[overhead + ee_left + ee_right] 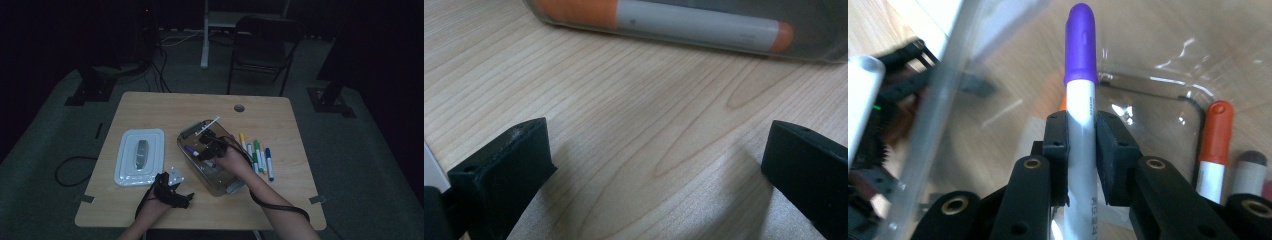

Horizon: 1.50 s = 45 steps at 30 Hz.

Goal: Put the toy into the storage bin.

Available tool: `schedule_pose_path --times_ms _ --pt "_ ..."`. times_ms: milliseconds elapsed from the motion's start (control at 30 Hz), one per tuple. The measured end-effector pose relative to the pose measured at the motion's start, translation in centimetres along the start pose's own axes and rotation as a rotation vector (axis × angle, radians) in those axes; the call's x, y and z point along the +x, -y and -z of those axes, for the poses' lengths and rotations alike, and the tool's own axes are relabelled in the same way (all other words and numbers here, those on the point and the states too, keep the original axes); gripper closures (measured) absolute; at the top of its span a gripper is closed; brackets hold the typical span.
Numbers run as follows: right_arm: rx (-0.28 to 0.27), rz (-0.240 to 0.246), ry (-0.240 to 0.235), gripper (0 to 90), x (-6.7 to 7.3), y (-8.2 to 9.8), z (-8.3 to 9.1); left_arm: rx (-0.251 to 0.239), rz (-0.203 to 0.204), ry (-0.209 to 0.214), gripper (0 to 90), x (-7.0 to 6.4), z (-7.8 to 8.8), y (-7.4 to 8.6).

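Lid (140, 156) lies flat on the table's (165, 107) left side. Left gripper (172, 192) rests near the front edge, just right of the lid; its jaws stand wide apart over bare wood, holding nothing. Bin (210, 157), clear plastic, sits mid-table. Right gripper (1081, 137) is inside the bin, jaws clamped on the purple marker (1080, 75), cap pointing away. An orange marker (1215, 145) lies in the bin. Loose markers (257, 155) lie just right of the bin.
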State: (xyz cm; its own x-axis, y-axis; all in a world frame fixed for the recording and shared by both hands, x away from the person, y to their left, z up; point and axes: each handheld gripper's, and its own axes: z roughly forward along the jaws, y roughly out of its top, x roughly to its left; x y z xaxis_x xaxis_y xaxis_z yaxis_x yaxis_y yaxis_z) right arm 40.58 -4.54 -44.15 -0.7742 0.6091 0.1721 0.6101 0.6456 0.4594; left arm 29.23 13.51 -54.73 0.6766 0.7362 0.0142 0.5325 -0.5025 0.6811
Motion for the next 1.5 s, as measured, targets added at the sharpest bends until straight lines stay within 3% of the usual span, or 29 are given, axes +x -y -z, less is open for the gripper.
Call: schedule_pose_path --times_ms 333,433,533,633,767,933,1167,1200,1300,1433,1500 --pt "0.149 0.015 -0.021 76.3 -0.1 -0.3 -2.3 0.000 0.001 -0.001 0.4 0.0 0.0 0.0" --pt "0.178 0.025 -0.013 76.0 0.1 -0.4 -2.5 -0.001 0.001 -0.001 0.4 0.0 0.0 0.0" --pt "0.177 0.019 -0.035 73.4 0.0 -0.4 -2.5 0.000 0.001 -0.001 0.4 0.0 0.0 0.0" --pt "0.152 0.020 -0.063 63.7 -0.1 -0.4 -2.1 -0.001 0.001 0.000 0.4 0.0 0.0 0.0" --pt "0.086 0.006 -0.020 49.6 -0.4 -0.5 -1.1 -0.001 0.000 -0.001 0.4 0.0 0.0 0.0" --pt "-0.022 -0.030 -0.088 35.0 -1.2 -0.1 1.4 -0.001 0.000 0.000 0.4 0.0 0.0 0.0" --pt "-0.193 -0.071 -0.131 14.4 -2.2 2.0 5.2 -0.001 0.000 0.000 0.4 0.0 0.0 0.0" --pt "-0.208 -0.067 -0.114 13.7 -2.4 2.4 5.9 -0.002 0.000 -0.001 0.4 0.0 0.0 0.0" --pt "-0.251 -0.062 0.008 13.8 -2.7 3.5 7.4 -0.003 0.001 -0.001 0.4 0.0 0.0 0.0" --pt "-0.349 -0.089 0.121 15.4 -3.8 5.9 9.2 -0.003 0.001 -0.002 0.4 0.0 0.0 0.0" --pt "-0.404 -0.130 0.221 28.1 -4.3 7.5 10.0 -0.003 0.000 -0.002 0.4 0.0 0.0 0.0"
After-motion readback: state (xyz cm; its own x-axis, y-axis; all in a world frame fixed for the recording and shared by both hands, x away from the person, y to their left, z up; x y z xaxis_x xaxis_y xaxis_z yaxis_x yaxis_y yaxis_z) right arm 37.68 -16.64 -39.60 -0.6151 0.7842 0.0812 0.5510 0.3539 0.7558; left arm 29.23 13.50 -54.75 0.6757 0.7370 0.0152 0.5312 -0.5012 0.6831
